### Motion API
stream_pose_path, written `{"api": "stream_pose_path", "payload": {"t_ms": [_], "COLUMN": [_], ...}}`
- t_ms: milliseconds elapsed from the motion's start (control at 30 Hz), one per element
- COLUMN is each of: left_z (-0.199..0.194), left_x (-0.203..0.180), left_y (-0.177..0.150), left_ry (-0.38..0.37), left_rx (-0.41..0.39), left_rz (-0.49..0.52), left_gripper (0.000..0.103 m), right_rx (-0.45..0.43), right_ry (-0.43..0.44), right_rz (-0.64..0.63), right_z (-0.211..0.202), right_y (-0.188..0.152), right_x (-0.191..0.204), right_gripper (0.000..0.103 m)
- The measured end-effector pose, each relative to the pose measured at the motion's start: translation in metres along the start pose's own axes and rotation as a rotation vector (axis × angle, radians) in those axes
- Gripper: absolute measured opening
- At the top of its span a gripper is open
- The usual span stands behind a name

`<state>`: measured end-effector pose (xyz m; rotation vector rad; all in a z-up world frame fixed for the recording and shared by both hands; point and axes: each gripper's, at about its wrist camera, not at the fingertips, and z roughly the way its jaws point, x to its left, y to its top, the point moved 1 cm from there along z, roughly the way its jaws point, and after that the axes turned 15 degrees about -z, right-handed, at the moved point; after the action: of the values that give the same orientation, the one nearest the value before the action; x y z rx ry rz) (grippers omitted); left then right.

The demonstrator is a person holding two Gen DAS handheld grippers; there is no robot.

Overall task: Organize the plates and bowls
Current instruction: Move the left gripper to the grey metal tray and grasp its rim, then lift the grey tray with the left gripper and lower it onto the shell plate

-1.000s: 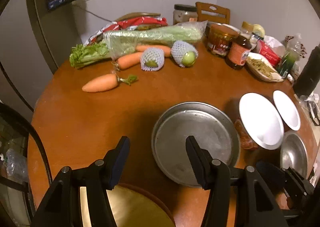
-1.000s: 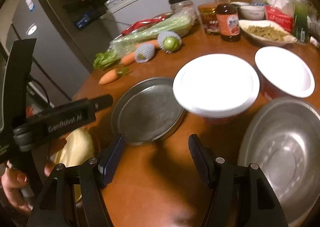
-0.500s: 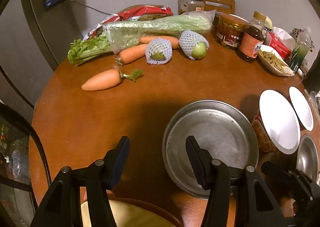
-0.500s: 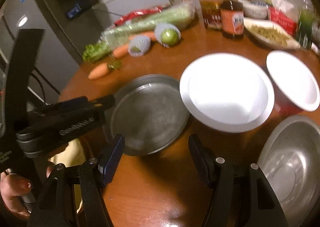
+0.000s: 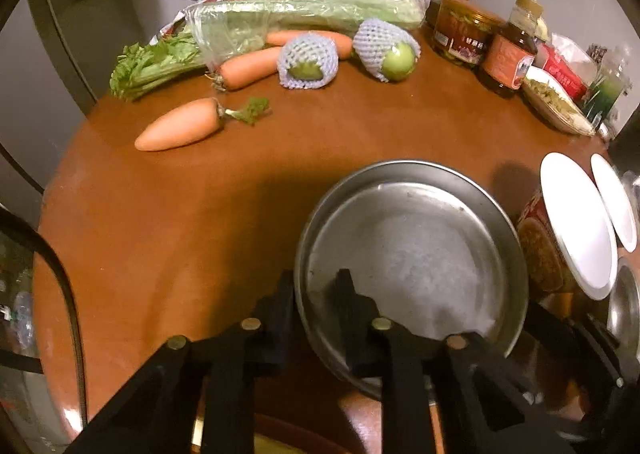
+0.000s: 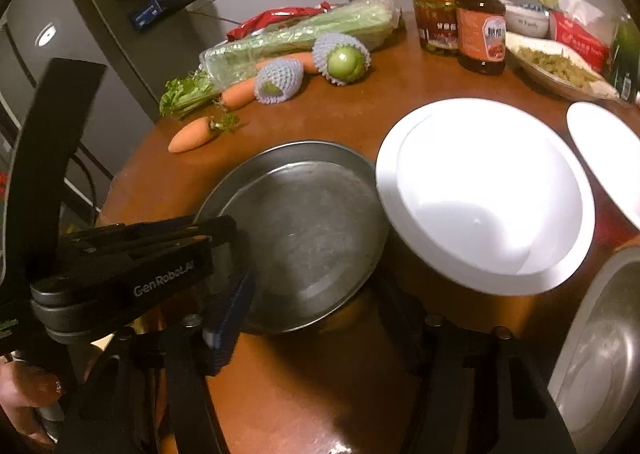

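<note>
A round metal plate (image 5: 412,254) lies on the brown table; it also shows in the right wrist view (image 6: 300,230). My left gripper (image 5: 316,290) straddles its near left rim, one finger outside and one inside, jaws nearly closed on the rim. In the right wrist view the left gripper (image 6: 224,238) sits at the plate's left edge. My right gripper (image 6: 316,318) is open and empty, just before the plate's near edge. A large white bowl (image 6: 484,194) and a second white bowl (image 6: 608,150) stand to the right. A steel bowl (image 6: 600,354) is at the near right.
Carrots (image 5: 180,126), netted green fruit (image 5: 308,62) and bagged celery (image 5: 304,18) lie at the table's back. Jars and a sauce bottle (image 5: 508,58) and a food dish (image 5: 556,102) stand at the back right. A yellow plate (image 5: 264,442) lies under my left gripper.
My left gripper moved forward and right to the metal plate and closed its jaws onto the rim. My right gripper dropped closer to the plate and the white bowl, still open.
</note>
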<state>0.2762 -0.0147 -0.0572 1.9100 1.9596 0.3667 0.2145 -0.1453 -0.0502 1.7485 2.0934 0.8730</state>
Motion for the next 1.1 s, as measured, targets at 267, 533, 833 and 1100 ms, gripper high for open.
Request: {"api": "stream_pose_path", "payload": {"t_ms": [267, 533, 833, 1100], "left_z": [-0.015, -0.051, -0.092, -0.117], "left_x": [0.008, 0.02, 0.031, 0.045], "left_y": [-0.005, -0.005, -0.017, -0.03], "left_ry": [-0.019, -0.039, -0.03, -0.032], "left_rx": [-0.03, -0.095, -0.183, -0.23], "left_rz": [-0.013, -0.026, -0.031, -0.056], "left_gripper": [0.02, 0.02, 0.02, 0.02], "right_rx": [-0.041, -0.088, -0.146, -0.2], "right_ry": [0.017, 0.062, 0.082, 0.079], "right_rz": [0.009, 0.018, -0.021, -0.066], "right_z": [-0.006, -0.024, -0.052, -0.081], "right_y": [-0.002, 0.001, 0.006, 0.005], "right_x": [-0.002, 0.007, 0.03, 0.05], "right_gripper": [0.044, 0.044, 0.044, 0.044]}}
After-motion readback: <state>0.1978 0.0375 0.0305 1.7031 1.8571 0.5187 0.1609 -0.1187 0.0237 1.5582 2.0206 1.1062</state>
